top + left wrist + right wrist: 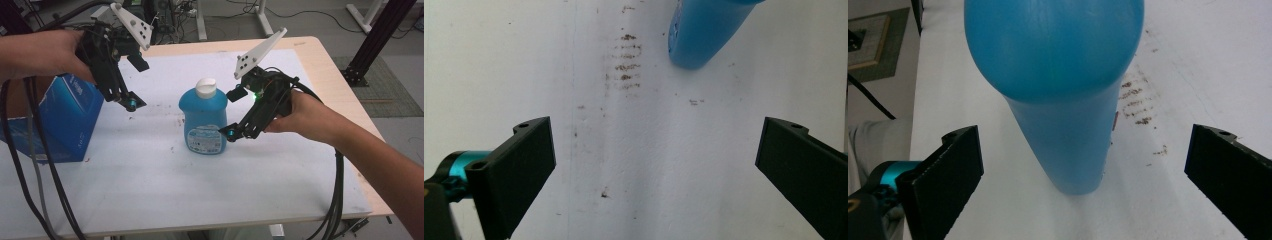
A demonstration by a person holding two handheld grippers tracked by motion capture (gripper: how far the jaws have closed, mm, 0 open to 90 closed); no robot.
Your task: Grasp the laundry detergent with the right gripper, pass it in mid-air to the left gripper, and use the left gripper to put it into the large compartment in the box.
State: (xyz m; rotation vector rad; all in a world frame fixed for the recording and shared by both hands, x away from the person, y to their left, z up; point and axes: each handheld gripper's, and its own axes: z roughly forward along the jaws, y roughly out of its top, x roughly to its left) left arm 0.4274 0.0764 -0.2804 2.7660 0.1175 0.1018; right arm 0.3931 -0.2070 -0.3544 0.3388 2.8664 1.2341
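Note:
A blue bottle (203, 117) with a white cap stands upright in the middle of the white mat (150, 170). My right gripper (233, 113) is open just to the bottle's right, jaws pointed at its side. In the right gripper view the blue bottle (1063, 90) rises between the spread jaws of the right gripper (1084, 150), and neither jaw touches it. Raised above the mat at the back left, my left gripper (137, 82) is open and holds nothing. The left gripper (656, 160) looks down on bare mat, with the bottle's base (704, 35) at the top edge.
A blue cardboard box (65, 120) stands at the table's left edge, below the left hand. Brown stains (626, 62) mark the mat near the bottle. Black cables (45, 180) hang over the front left, and more cables (337, 200) trail off the front right corner.

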